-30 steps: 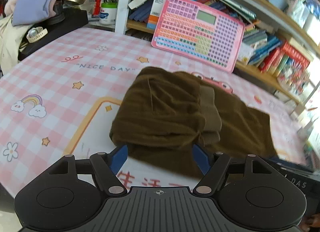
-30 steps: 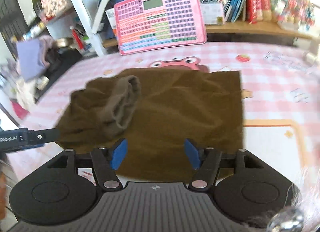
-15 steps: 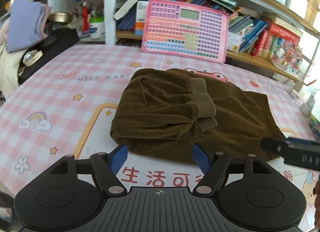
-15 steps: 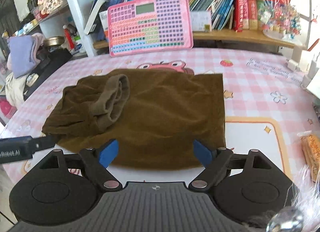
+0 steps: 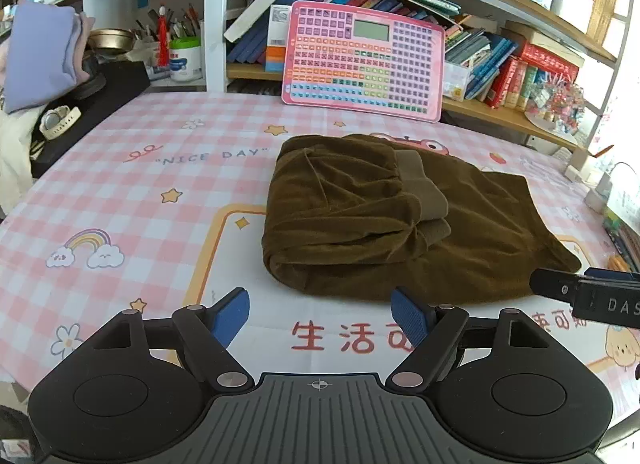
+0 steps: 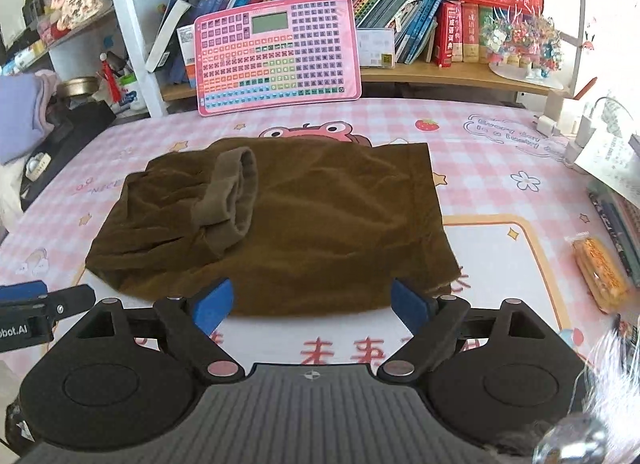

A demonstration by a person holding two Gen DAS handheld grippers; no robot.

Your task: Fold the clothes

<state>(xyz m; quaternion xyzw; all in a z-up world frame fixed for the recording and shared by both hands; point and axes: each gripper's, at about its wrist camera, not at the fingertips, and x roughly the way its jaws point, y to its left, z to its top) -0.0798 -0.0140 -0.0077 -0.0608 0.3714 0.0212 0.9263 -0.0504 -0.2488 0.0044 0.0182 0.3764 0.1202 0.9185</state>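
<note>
Left wrist view: white jar (image 5: 185,59) holds pens; both hand-held grippers (image 5: 320,314) (image 6: 311,301) released, near brown garment (image 6: 288,220).

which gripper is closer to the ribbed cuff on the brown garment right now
Left, by a slim margin. The left gripper is open before the garment's folded end, which carries the ribbed cuff. The right gripper is open before the flat half.
</note>
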